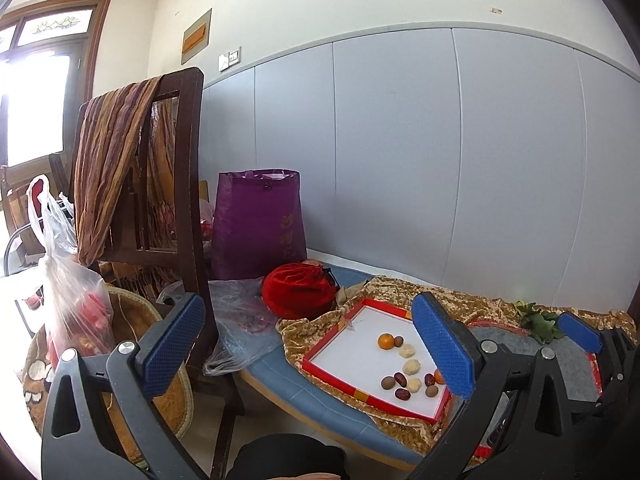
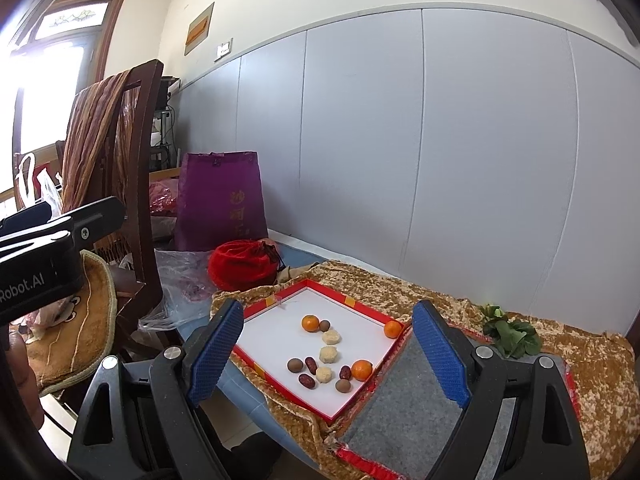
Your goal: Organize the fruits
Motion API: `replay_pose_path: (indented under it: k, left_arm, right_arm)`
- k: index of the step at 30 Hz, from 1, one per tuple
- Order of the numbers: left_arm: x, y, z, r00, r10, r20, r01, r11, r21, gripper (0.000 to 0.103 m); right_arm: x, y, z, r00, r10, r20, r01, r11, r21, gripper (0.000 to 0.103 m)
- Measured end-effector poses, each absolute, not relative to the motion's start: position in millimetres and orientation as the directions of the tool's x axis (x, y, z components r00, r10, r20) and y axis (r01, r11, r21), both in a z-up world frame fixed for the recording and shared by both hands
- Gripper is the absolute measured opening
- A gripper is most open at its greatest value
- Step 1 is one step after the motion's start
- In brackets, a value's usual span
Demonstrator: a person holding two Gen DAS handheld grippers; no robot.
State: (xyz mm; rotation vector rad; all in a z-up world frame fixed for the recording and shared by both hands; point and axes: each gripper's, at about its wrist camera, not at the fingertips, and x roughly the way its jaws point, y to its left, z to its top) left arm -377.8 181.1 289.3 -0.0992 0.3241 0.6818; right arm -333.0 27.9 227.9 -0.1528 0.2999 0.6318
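Lying scattered in tray (image 2: 256, 312) on cloth (image 2: 400, 280): fruits (image 2: 329, 354); pouch (image 2: 242, 266) sitting behind tray, bag (image 2: 220, 204) standing behind pouch.

Red-rimmed white tray (image 2: 256, 354), purple bag (image 2: 222, 204), gold-patterned cloth (image 2: 592, 356).

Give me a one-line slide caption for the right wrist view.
Open right gripper hovers before a red-rimmed tray holding three oranges, dates, nuts and pale cakes, beside a grey felt mat.
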Motion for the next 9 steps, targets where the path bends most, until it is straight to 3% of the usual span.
replay_pose_path:
  k: [9]
  left_arm:
    - [-355.4,172.1,285.5,0.748,0.574,-0.333,-0.596,0.802,0.044,0.103]
  right_arm:
    - [-309.6,31.7,226.1,0.73,0.594,-0.338,-0.632,0.775,-0.003,0.088]
